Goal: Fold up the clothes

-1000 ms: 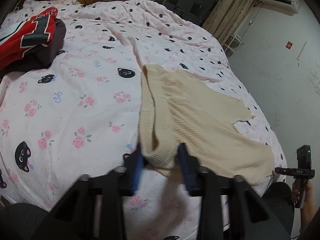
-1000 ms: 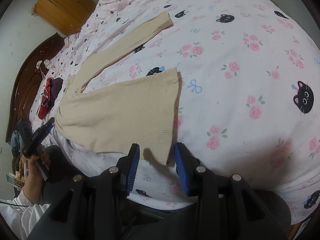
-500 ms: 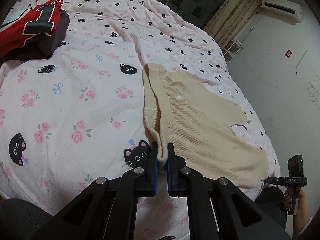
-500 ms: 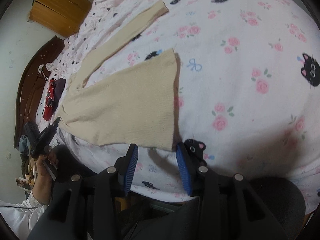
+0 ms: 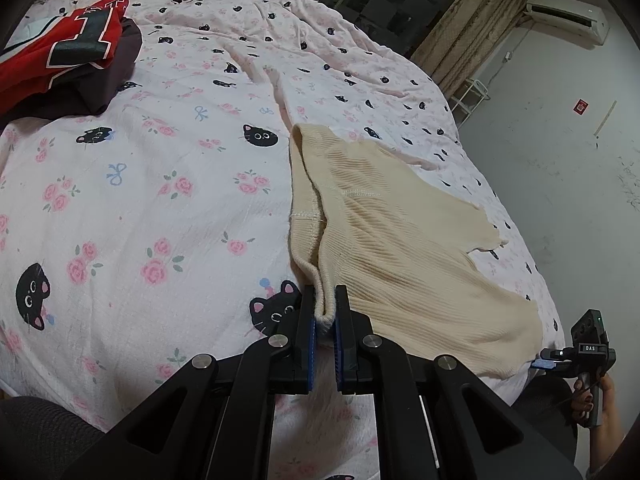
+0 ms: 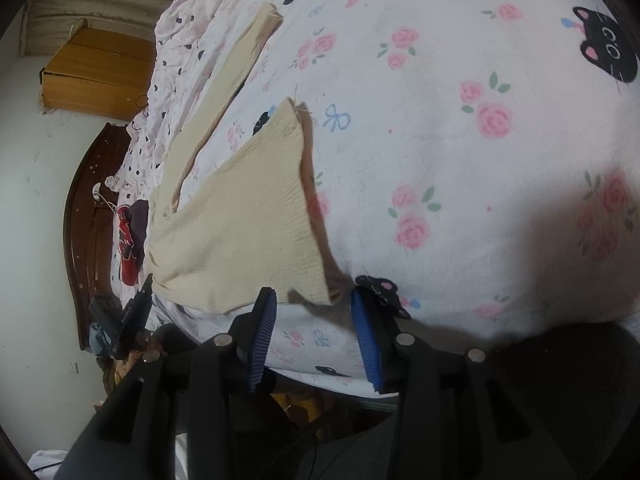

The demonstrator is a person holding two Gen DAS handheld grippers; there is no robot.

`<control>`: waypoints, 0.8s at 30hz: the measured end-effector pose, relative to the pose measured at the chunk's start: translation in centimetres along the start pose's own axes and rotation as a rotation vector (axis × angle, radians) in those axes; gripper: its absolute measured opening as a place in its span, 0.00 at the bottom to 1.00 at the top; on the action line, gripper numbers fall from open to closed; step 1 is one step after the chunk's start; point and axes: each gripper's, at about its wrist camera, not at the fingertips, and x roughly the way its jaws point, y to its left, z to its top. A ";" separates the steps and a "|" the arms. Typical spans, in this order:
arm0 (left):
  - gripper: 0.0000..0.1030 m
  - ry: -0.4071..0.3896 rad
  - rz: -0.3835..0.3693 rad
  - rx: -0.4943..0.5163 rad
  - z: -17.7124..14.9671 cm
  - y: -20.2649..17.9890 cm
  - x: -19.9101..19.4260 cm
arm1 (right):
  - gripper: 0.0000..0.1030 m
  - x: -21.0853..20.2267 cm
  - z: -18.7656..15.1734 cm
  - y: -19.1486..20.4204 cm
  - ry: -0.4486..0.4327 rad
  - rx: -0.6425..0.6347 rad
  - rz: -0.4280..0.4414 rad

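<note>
Lying flat on the bed is the cream ribbed sweater (image 5: 404, 256) I am folding, spread across a pink bedsheet (image 5: 160, 208) printed with roses and black cat faces. One long sleeve (image 6: 236, 64) stretches away from the body of the knit toward the far side of the mattress. My left gripper (image 5: 325, 312) is clamped tight on the sweater's shoulder edge beside the neckline — its blue pads pinch a small fold of the knit between them. My right gripper (image 6: 314, 304) sits at the hem corner (image 6: 316, 292) with its blue fingers (image 6: 262, 332) standing apart; the corner lies between them, and the pads do not press on it. A folded red jersey (image 5: 60, 56) with a white number rests on a dark garment (image 5: 100, 84) toward the head of the bed. Beyond that stand a dark wooden headboard (image 6: 86, 216) and a wooden cabinet (image 6: 96, 72) — curtains (image 5: 468, 28) and an air conditioner (image 5: 568, 12) line the far wall.
</note>
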 end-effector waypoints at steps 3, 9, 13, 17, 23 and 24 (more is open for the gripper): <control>0.05 -0.001 0.003 0.001 0.0 -0.1 0.0 | 0.39 -0.1 0.0 -0.2 -0.007 0.015 0.025; 0.05 -0.002 0.005 -0.001 -0.1 0.0 0.0 | 0.19 -0.4 0.1 -0.3 -0.031 0.037 0.082; 0.06 -0.002 0.006 0.000 0.0 -0.1 0.1 | 0.14 -0.4 0.3 -0.4 -0.031 0.036 0.085; 0.06 -0.008 0.003 0.000 0.0 -0.1 -0.1 | 0.07 -0.4 0.1 -0.1 -0.041 0.028 0.078; 0.05 -0.039 -0.040 -0.003 0.6 -0.5 -1.4 | 0.06 -1.5 -0.5 0.5 -0.096 0.019 0.088; 0.05 -0.046 -0.051 -0.007 0.7 -0.6 -1.8 | 0.06 -1.8 -0.6 0.8 -0.102 0.014 0.103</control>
